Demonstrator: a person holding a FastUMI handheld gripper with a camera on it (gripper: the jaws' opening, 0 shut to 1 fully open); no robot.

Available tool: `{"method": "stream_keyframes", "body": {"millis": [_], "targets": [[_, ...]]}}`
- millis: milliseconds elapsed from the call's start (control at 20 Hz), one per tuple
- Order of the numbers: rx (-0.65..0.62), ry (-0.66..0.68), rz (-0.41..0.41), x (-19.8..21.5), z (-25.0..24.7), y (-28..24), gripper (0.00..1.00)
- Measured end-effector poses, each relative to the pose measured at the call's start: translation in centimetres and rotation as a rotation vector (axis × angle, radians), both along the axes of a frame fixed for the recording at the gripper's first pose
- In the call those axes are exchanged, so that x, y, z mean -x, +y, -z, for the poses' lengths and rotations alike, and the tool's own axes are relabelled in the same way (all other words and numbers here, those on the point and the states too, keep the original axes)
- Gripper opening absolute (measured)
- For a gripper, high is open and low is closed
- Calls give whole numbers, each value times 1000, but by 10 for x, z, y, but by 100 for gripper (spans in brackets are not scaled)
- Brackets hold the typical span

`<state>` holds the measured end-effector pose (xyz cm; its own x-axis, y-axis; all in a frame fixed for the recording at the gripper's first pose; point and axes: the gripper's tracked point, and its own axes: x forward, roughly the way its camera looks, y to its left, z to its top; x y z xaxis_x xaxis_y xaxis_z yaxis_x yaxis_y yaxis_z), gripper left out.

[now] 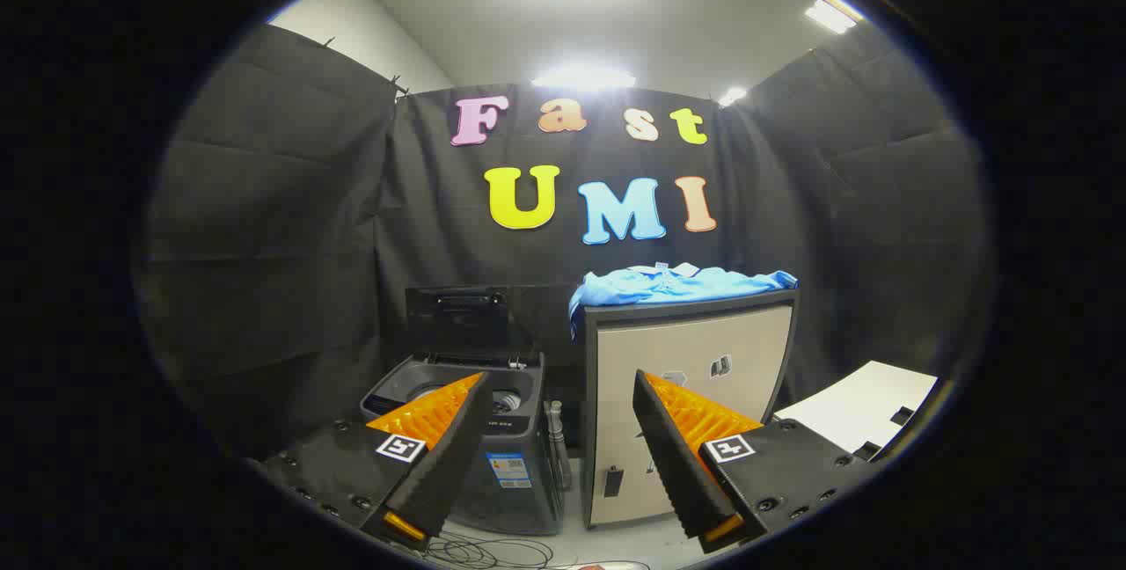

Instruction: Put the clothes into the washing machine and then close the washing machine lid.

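the gripper (559, 381) hangs with its jaws spread wide and holding nothing. beyond them, the blue clothes (677, 284) lie heaped on top of a beige cabinet (686, 359), well apart from the fingertips. just left of the cabinet stands the washing machine (493, 429), its lid (457, 315) raised upright.

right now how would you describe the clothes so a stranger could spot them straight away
Start at the tall beige cabinet beside the small dark washing machine with its lid up. The light blue shirt lies crumpled on the cabinet's top, draping a little over its near corner. It is the only bright blue, soft thing there, well beyond the open claw.
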<state>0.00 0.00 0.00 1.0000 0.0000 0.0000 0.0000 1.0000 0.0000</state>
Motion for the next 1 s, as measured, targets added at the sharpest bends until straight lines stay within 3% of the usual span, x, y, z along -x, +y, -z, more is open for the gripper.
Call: {"method": "stream_keyframes", "body": {"millis": [1000], "targets": [[20,-11,-23,10,-8,7,99]]}}
